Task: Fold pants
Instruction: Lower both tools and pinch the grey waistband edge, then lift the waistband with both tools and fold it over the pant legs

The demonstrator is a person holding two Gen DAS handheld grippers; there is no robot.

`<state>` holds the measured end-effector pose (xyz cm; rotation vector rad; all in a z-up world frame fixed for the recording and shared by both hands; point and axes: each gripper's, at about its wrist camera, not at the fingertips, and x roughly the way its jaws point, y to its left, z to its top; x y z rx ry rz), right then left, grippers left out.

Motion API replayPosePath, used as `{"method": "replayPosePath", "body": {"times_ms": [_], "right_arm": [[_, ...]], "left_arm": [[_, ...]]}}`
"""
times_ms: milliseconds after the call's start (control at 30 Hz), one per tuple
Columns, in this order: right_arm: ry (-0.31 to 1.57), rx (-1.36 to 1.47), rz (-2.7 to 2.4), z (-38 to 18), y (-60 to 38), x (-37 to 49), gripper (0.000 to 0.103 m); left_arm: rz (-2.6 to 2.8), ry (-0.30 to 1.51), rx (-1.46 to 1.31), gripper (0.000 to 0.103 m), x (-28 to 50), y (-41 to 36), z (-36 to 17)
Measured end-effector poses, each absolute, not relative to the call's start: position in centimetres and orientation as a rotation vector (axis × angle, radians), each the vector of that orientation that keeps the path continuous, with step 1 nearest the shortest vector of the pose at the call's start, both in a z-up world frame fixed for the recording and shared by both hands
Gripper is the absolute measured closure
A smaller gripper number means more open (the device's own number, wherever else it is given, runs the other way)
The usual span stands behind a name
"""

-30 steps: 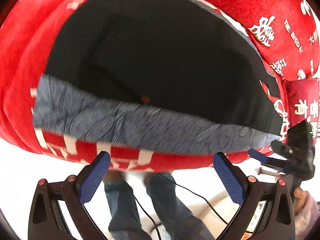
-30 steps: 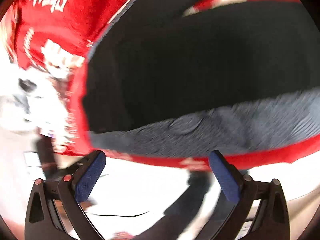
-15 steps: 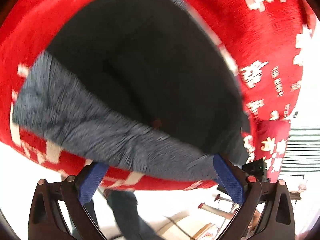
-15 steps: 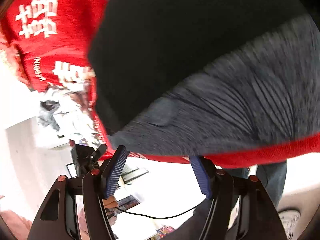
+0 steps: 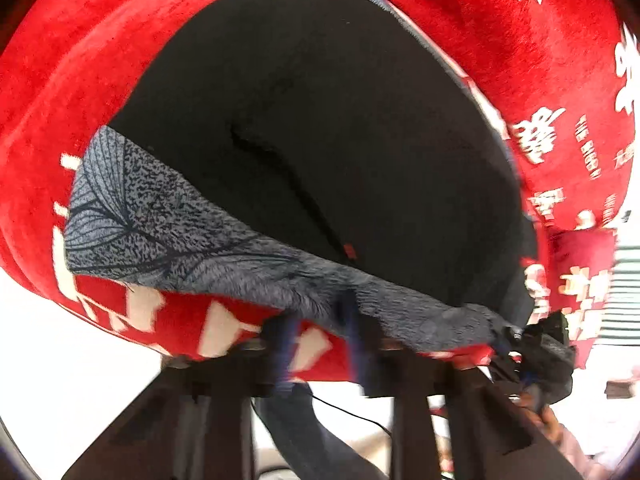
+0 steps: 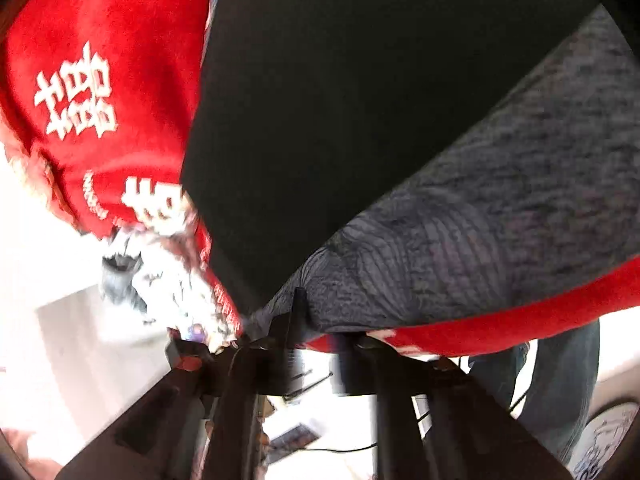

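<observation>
Black pants [image 5: 320, 120] lie flat on a red blanket [image 5: 80, 80], their grey waistband [image 5: 180, 232] along the near edge. My left gripper [image 5: 320, 320] is blurred, its jaws drawn together on the waistband's edge about midway along. In the left wrist view my right gripper [image 5: 516, 340] sits at the waistband's right corner. The right wrist view shows the pants [image 6: 360, 100] and the grey waistband [image 6: 480, 240] running up to the right. There my right gripper [image 6: 316, 328] has its jaws pinched on the waistband's corner.
The red blanket [image 6: 100, 40] carries white characters and hangs over the near edge. A person's jeans-clad legs [image 6: 560, 392] stand below it, and a thin black cable [image 5: 352, 412] runs across the pale floor. A grey-and-white cloth heap [image 6: 160, 280] lies at the blanket's left side.
Both grippers moved down onto the waistband edge and closed from wide open; the left pinches it midway, the right at the corner. The cloth bunches slightly at both grips.
</observation>
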<state>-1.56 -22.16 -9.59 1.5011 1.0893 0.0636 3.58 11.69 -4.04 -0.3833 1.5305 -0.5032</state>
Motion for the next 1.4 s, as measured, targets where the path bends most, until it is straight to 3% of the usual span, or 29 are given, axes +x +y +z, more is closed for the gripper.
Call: {"method": "replayPosePath", "body": {"times_ms": [367, 500, 633, 733, 833, 933, 967, 1000, 1033, 1067, 1200, 1267, 1333, 1400], "right_arm": [[1.038, 1.159, 0.284, 3.8, -28.2, 9.3, 0.094], [1.073, 1.107, 0.283, 4.0, -30.1, 16.3, 0.094], [1.126, 1.092, 0.206, 0.4, -31.7, 22.9, 0.093], [1.160, 1.110, 0.135, -3.6, -32.5, 25.2, 0.087], [1.266, 1.100, 0.023, -7.0, -31.7, 27.1, 0.058], [1.205, 1.019, 0.076, -3.2, -30.0, 26.6, 0.051], [1.193, 0.977, 0.103, -2.2, -29.4, 26.3, 0.051], [1.182, 0.920, 0.126, -0.9, -28.5, 26.0, 0.051], [1.190, 0.864, 0.142, 0.0, -27.5, 26.0, 0.051], [1.217, 0.828, 0.157, 0.1, -26.5, 26.3, 0.051], [1.375, 0.644, 0.040, -4.3, -24.5, 29.9, 0.051], [1.331, 0.701, -0.011, -4.5, -25.7, 29.7, 0.062], [1.209, 0.806, -0.022, -2.1, -27.7, 27.5, 0.062], [1.157, 0.810, -0.049, 0.2, -29.4, 24.1, 0.052]], "left_arm": [[-0.529, 1.271, -0.303, 0.085, 10.2, 7.0, 9.3], [-0.499, 1.187, -0.256, 0.085, 16.5, 2.9, 9.5], [-0.431, 1.173, -0.139, 0.084, 22.9, -0.4, 5.7], [-0.311, 1.245, -0.064, 0.084, 25.9, -1.5, 1.8], [-0.273, 1.293, -0.130, 0.084, 26.7, 0.0, 0.7], [-0.304, 1.268, -0.030, 0.084, 25.3, 0.7, 2.0], [-0.325, 1.266, 0.034, 0.076, 24.8, 0.5, 2.0], [-0.336, 1.267, 0.082, 0.044, 24.5, -0.1, 1.9], [-0.346, 1.270, 0.115, 0.028, 24.3, -0.5, 1.3], [-0.350, 1.267, 0.125, 0.020, 24.4, -0.9, 0.6], [-0.278, 1.320, 0.185, 0.020, 25.9, -3.0, -3.3], [-0.284, 1.303, 0.211, 0.020, 25.6, -3.8, -2.4], [-0.350, 1.291, 0.256, 0.020, 24.4, -4.6, -1.0], [-0.410, 1.268, 0.301, 0.020, 22.8, -5.6, 0.7]]}}
